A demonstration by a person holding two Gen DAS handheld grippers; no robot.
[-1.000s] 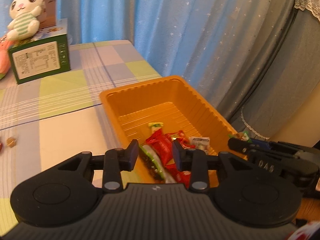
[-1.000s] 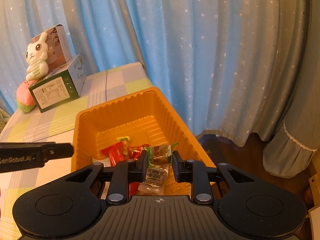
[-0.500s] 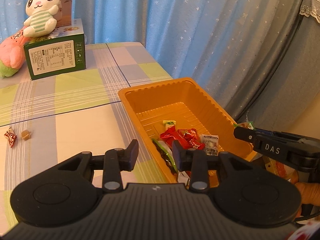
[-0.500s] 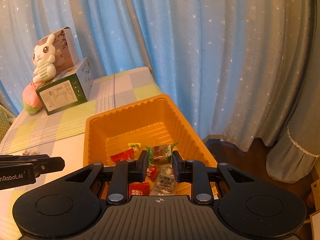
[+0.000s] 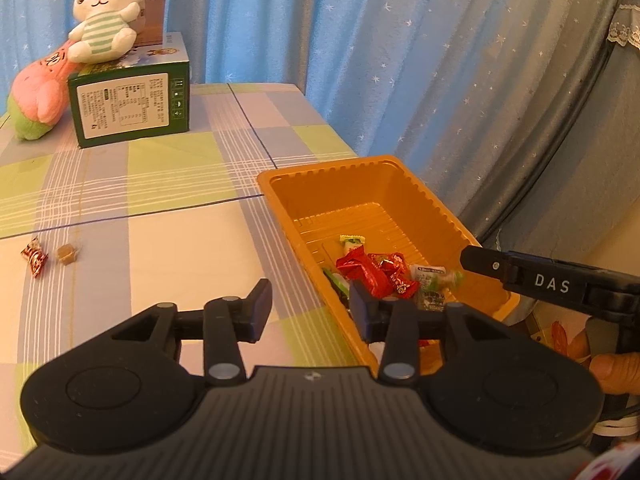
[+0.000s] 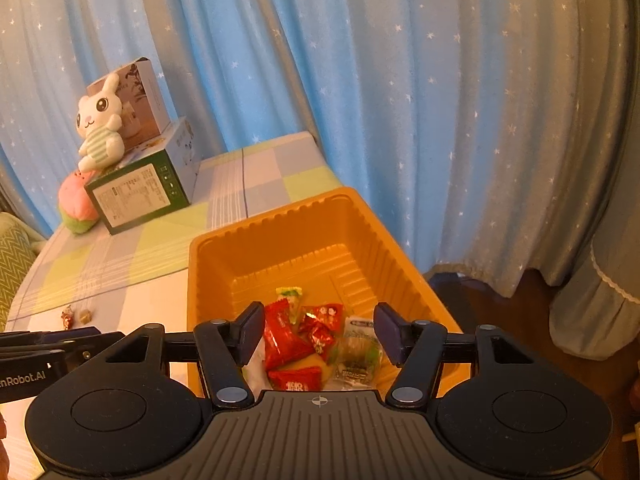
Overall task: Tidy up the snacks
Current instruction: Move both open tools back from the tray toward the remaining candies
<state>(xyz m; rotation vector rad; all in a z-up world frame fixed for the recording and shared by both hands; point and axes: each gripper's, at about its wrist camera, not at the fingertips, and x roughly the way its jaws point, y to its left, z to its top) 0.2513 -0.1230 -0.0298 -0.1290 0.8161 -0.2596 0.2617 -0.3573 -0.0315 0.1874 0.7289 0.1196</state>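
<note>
— There, the right gripper [image 6: 319, 333] has just been opening; the clear-wrapped sweet it pinched a moment back now lies loose in the orange tray [image 6: 280, 232], nothing between the jaws. And the left gripper [image 5: 308, 307] has slid away from over the tray toward the cloth, its jaws also just been opening, a modest gap, empty.

— What's left to gather?

— At the left edge of the left wrist view, a red twist-wrapped candy [image 5: 34, 257] and, just beside it, a small brown candy [image 5: 68, 254], both on the bare tablecloth [image 5: 160, 248], well apart from the tray.

— Tricky to lift?

— I'd guess feather-light, crinkly, a bit slick. Pinch the red one across its middle, not by the twisted ends, which would likely slip. The brown one looks firmer; take it across the body.

— And the tray?

— Lower right of that frame: a heap of red, green and clear wrappers [image 5: 384, 276] at its near end, far end bare.

— The room?

— Checked cloth, flat, soft. Upper left, a plush rabbit [image 5: 105, 12] sits on a green box [image 5: 128, 104]; star-print blue curtains [image 5: 360, 40] behind.
</note>
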